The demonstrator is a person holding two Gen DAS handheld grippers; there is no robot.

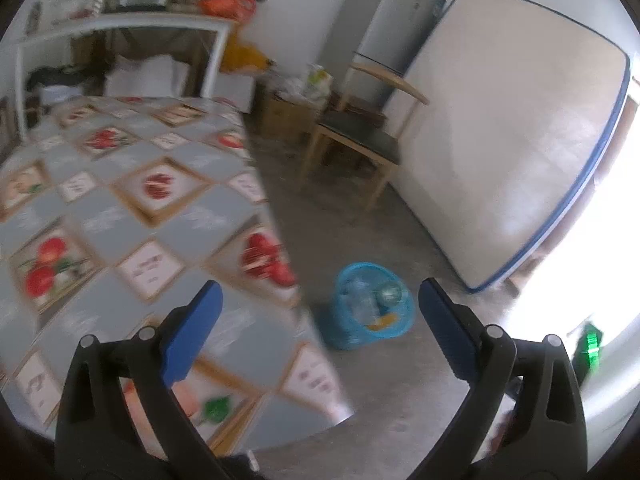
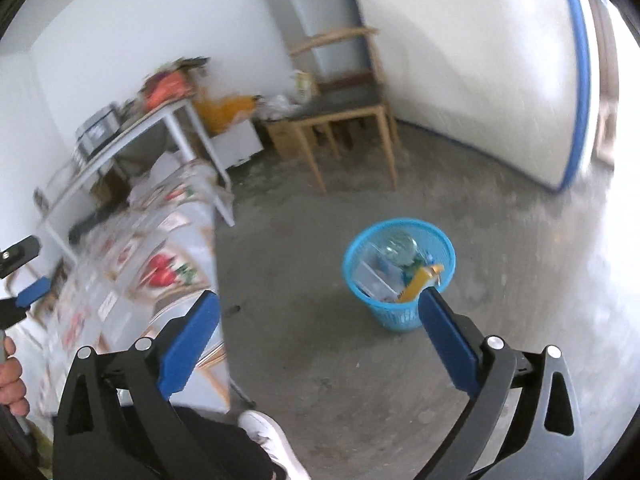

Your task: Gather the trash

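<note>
A blue mesh waste basket (image 1: 370,308) (image 2: 400,276) stands on the concrete floor beside the table, holding clear plastic bottles and an orange wrapper. My left gripper (image 1: 320,292) is open with nothing between its blue pads; it hangs above the table's corner, the basket showing between its fingers. My right gripper (image 2: 320,304) is also open and holds nothing, raised over the floor with the basket just beyond its right finger. The other gripper and the hand (image 2: 10,376) holding it show at the left edge of the right wrist view.
A table (image 1: 132,208) with a fruit-patterned cloth fills the left. A wooden chair (image 1: 360,136), a grey fridge (image 1: 384,20) and a mattress (image 1: 508,128) leaning on the wall stand behind the basket. A white shelf (image 1: 120,28) carries clutter. A white shoe (image 2: 272,440) is below.
</note>
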